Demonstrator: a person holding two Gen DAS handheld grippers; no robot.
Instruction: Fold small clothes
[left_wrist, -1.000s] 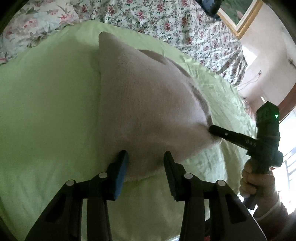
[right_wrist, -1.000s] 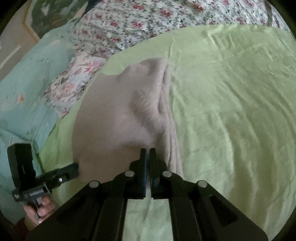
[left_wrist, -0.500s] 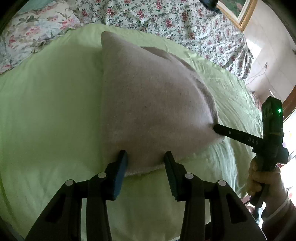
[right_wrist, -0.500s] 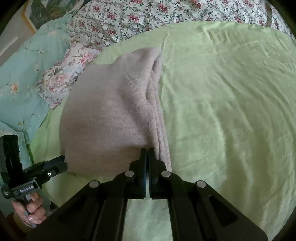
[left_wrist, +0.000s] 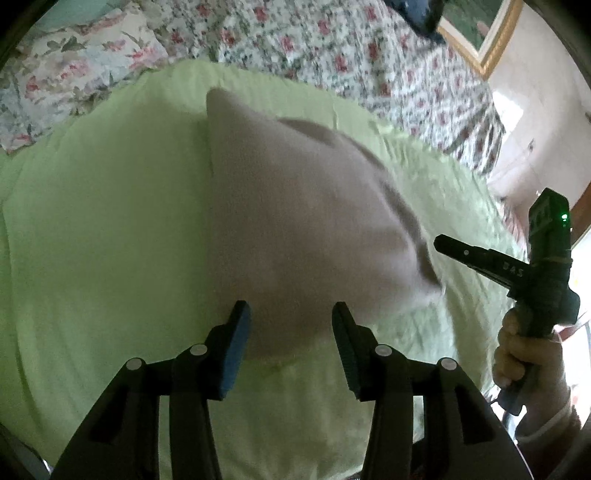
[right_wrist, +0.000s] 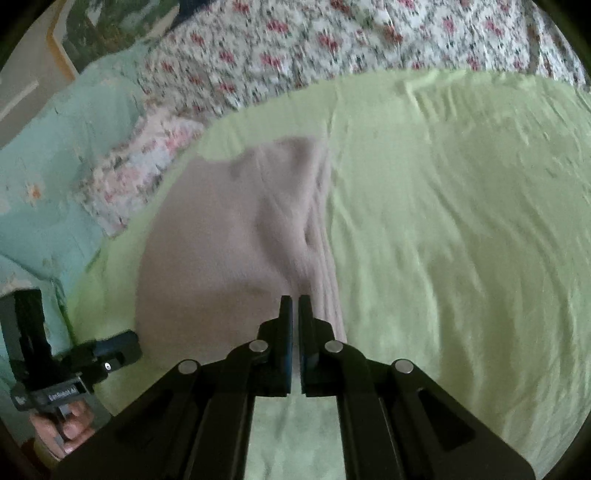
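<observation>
Two grippers address one soft, light, limp pinkish knit garment (left_wrist: 303, 236) lying on the green sheet (left_wrist: 103, 236): left gripper (left_wrist: 291, 325) spread wide, empty, straddling its near hem; right gripper (right_wrist: 294, 306) nearly closed beside the ribbed corner, grip uncertain; grasp hems, not mid-panel.

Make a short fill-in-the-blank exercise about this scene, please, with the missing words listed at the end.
1. The pinkish-beige knitted garment lies on a sheet whose colour is light ____.
2. The fingers of the left hand-held gripper stand ____, one on each side of the garment's near edge.
3. The fingers of the right hand-held gripper are almost ____.
4. Behind the sheet lies bedding with a ____ pattern.

Missing words: green; apart; shut; floral
</observation>
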